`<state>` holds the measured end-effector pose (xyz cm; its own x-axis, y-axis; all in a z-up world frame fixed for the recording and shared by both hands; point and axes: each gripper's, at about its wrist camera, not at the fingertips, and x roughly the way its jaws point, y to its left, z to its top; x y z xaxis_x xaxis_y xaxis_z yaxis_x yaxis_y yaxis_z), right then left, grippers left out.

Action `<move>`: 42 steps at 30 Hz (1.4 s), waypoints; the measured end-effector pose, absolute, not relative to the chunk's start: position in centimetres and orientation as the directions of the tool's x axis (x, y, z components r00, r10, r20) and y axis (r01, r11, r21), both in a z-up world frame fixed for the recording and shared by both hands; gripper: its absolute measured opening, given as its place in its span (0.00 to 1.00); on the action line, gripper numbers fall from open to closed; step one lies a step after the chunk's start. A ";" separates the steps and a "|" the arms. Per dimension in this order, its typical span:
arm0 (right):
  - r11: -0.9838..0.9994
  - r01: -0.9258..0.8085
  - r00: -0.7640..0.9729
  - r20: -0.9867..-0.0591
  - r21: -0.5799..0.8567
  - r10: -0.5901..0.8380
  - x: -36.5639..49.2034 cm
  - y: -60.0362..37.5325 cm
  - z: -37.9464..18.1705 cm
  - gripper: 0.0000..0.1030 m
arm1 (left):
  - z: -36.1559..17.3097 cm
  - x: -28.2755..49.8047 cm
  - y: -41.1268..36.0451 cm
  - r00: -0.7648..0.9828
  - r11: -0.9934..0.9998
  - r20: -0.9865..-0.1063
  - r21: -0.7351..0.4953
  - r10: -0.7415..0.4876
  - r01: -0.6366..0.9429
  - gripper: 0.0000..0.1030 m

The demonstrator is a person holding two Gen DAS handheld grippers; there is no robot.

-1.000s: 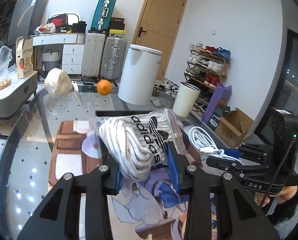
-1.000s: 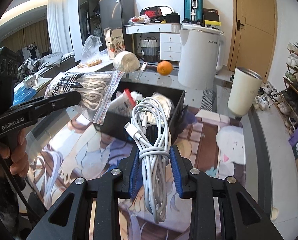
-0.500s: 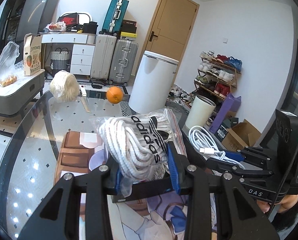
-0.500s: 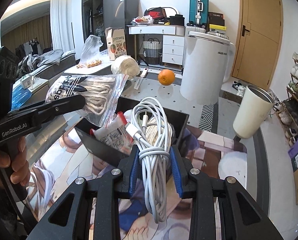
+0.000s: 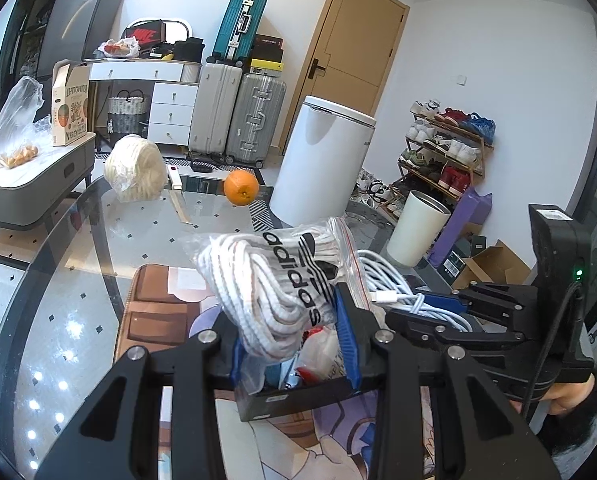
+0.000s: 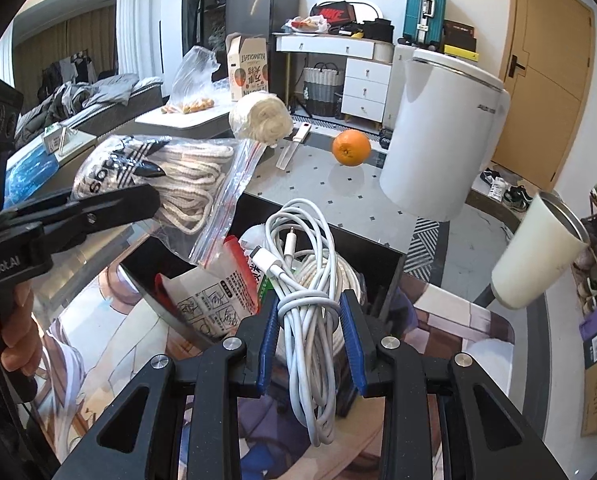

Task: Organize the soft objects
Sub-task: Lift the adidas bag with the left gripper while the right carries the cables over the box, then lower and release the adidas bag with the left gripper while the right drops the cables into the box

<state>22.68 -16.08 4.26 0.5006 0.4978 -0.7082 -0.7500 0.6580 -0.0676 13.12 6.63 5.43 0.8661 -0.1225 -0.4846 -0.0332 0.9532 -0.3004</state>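
My left gripper is shut on a clear zip bag of white rope with a black adidas logo, held above the black box. The bag also shows in the right wrist view. My right gripper is shut on a coiled white charging cable and holds it over the black box. The box holds a red-and-white packet and a coil of white rope. The cable and right gripper appear at the right of the left wrist view.
On the glass table stand an orange, a ball of cream yarn, a big white appliance and a white tumbler. A printed mat lies under the box. Suitcases and a shoe rack stand behind.
Both grippers have moved forward and over the black box, carrying the rope bag and the cable with them. The box now lies right below both loads.
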 end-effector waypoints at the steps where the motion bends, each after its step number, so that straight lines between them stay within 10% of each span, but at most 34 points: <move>1: 0.655 -0.752 0.498 -0.711 -0.069 0.496 22.9 -15.8 4.1 0.29 | 5.4 13.2 6.7 0.866 0.953 -0.485 -0.301 -0.121 -0.035 0.34; 42: 0.621 -0.775 0.502 -0.712 -0.117 0.491 22.8 -18.2 5.0 0.47 | 2.9 17.7 4.0 0.749 0.945 -0.599 -0.306 -0.283 0.112 0.34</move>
